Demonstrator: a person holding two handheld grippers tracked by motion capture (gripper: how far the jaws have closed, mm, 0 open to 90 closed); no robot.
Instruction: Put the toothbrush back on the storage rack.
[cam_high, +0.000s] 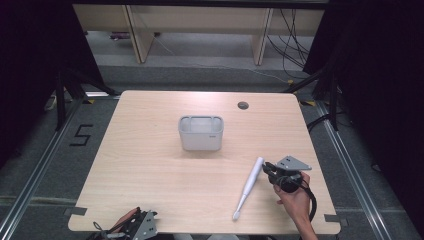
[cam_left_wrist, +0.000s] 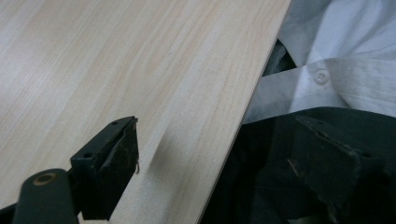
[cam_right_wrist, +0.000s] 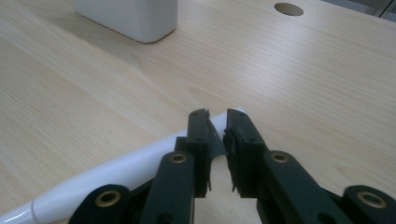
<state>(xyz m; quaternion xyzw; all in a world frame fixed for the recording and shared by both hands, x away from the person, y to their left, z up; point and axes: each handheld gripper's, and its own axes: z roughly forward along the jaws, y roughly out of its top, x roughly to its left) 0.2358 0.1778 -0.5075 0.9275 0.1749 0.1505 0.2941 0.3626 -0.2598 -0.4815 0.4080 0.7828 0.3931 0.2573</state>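
Beside toothbrush (cam_high: 249, 186) — right tool (cam_high: 267, 168) low, nearly closed

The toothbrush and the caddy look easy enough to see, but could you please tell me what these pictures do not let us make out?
- Toothbrush: in the right gripper view the right gripper covers its thick end, so contact is unclear, and the brush head is cut off by the edge.
- Caddy: its inside is too small in the high view, and its top is cut off in the right gripper view.
- Left gripper: cut off by the bottom edge in the high view.
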